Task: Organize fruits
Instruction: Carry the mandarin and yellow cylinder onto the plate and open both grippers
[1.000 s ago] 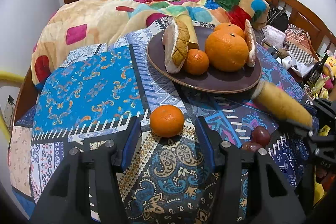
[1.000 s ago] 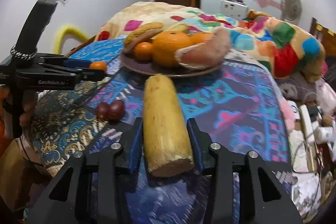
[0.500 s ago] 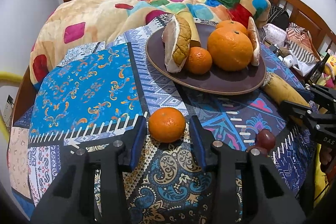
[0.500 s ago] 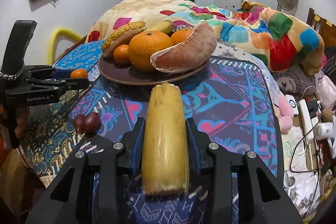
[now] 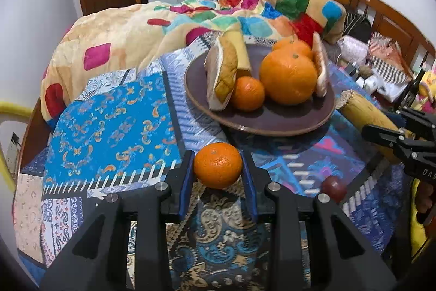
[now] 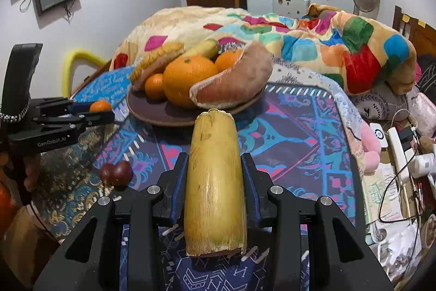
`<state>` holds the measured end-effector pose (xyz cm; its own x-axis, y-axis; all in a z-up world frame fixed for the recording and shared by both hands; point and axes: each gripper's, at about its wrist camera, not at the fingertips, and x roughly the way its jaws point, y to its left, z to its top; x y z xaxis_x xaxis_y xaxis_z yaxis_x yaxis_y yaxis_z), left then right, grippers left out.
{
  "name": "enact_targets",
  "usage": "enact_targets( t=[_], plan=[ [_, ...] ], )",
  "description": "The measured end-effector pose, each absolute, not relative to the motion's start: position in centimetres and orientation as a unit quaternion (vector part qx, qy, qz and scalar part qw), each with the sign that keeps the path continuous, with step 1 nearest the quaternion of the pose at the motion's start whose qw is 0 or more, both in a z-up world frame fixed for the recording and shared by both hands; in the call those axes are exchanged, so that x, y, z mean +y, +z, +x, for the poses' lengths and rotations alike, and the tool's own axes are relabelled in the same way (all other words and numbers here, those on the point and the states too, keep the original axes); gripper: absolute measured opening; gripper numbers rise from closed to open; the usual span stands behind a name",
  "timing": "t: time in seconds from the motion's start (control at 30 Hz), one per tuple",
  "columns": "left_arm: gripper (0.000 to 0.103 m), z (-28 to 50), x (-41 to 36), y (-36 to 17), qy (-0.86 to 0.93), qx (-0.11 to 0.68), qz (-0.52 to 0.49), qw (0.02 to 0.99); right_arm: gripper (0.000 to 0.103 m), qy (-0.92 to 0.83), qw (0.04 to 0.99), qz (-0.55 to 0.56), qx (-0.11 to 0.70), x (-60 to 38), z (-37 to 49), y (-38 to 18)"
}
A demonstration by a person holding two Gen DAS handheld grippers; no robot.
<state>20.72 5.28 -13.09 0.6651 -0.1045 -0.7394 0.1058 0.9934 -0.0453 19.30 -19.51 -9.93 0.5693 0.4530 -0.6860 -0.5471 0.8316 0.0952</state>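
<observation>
Jaws on my left gripper [image 5: 218, 176] have narrowed from well clear of the tangerine [image 5: 218, 165] and are closing now; the blue pads [image 5: 187, 176] stand at the fruit's flanks, and I cannot tell whether they press it yet. The tangerine rests on the patterned cloth [image 5: 109, 122], just short of the plate [image 5: 261, 124]. I judge the grasp nearly complete, with lift and transfer to the plate as the next step.

My right gripper [image 6: 215, 182] is clamped on the yellow stalk [image 6: 215, 176], holding it off the cloth. Its far end has drawn closer to the plate rim [image 6: 163, 122] than a second ago, so this piece is already in transit.

View differences: the left wrist view shows the plate from above, with free space at its near edge. The right wrist view shows two dark red fruits [image 6: 117, 172] side by side on the cloth; the left view shows only one clearly [image 5: 333, 186]. The right view also shows the left gripper [image 6: 90, 113] from the side, tangerine between its fingers.
</observation>
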Motion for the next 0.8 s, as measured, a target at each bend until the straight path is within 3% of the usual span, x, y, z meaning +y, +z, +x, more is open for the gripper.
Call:
enact_targets(
  t=[0.43,0.8],
  plan=[
    [0.033,22.9,2.8,-10.8,-0.078,0.374,0.013,0.924,0.035,0.280,0.906,-0.064,0.310,-17.7,21.2,-5.3],
    [0.033,24.8,2.9,-11.8,-0.064,0.376,0.018,0.924,0.035,0.279,0.900,-0.080,0.325,-14.1,26.3,-5.2]
  ],
)
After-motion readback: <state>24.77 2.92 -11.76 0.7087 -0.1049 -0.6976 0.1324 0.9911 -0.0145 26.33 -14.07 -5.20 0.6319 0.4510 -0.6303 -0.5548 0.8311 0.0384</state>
